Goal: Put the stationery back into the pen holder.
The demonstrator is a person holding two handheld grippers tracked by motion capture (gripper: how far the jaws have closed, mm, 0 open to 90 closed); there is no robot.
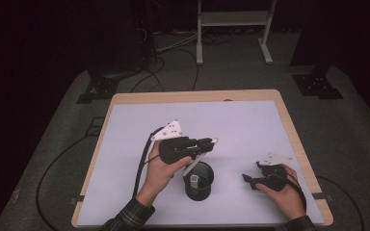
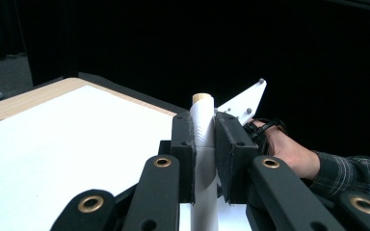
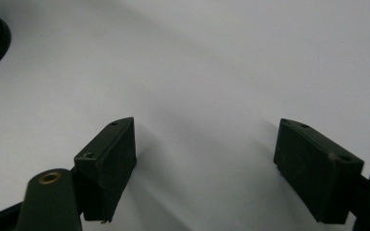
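Pen [image 2: 202, 139]: slim white cylinder with a tan, wood-coloured cap end — smooth and matte, at the centre of the left gripper view.
Cup [image 1: 199, 181]: round black pot, lower centre of the high view, just below the pen's lower end.
Left gripper [image 1: 207, 144]: black jaws with flat padded faces, clamped on the pen's shaft, above the cup.
Right gripper [image 1: 248, 181]: jaws wide apart and empty — low over the white table sheet [image 1: 250, 130], lower right.
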